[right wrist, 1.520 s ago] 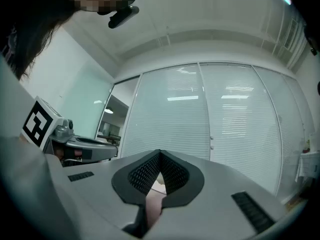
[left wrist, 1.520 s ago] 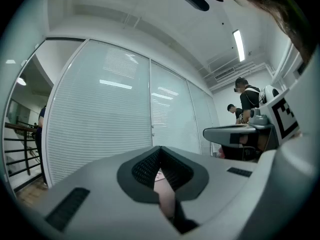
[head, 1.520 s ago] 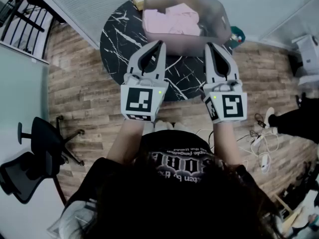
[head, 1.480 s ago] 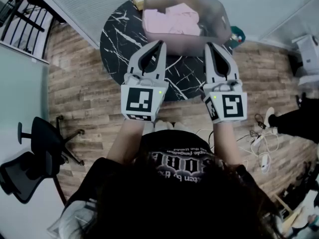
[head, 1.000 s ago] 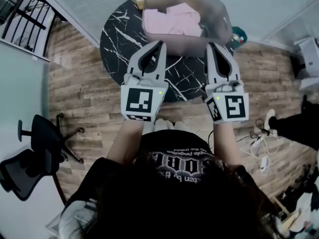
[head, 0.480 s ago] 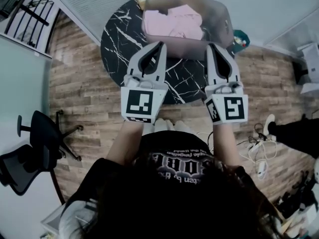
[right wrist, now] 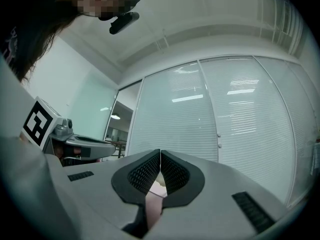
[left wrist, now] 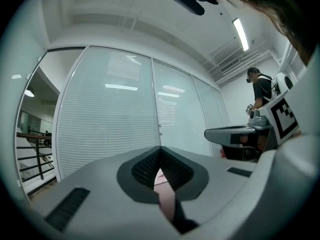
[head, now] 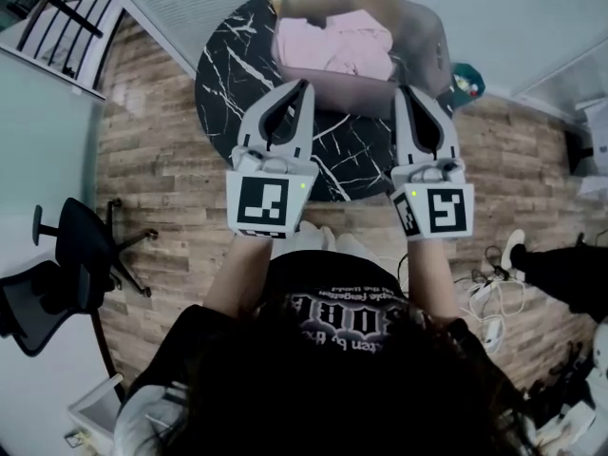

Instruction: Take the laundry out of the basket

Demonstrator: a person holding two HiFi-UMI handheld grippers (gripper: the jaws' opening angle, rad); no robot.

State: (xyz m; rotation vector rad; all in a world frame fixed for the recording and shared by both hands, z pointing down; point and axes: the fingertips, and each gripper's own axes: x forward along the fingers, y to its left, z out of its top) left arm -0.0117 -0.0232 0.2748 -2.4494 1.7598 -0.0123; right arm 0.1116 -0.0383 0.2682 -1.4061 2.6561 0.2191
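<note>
A translucent grey basket (head: 425,53) stands at the far side of a round black marble table (head: 233,76). Pink laundry (head: 332,44) lies folded inside it. My left gripper (head: 306,85) hovers over the table just short of the basket's near wall, its jaws shut and empty. My right gripper (head: 400,91) is held level beside it at the basket's near right corner, also shut with nothing in it. In the left gripper view the closed tips (left wrist: 160,149) point at a wall of blinds, with a sliver of pink below them. The right gripper view shows the same closed tips (right wrist: 160,152).
A black office chair (head: 57,274) stands on the wood floor at the left. Cables (head: 489,302) and another person's leg (head: 570,264) are at the right. A teal object (head: 467,79) lies beyond the table's right edge. A second person (left wrist: 260,91) stands in the background.
Both grippers keep their place before the basket, still shut. The head view has drifted, so the table and basket sit slightly further right in the picture.
</note>
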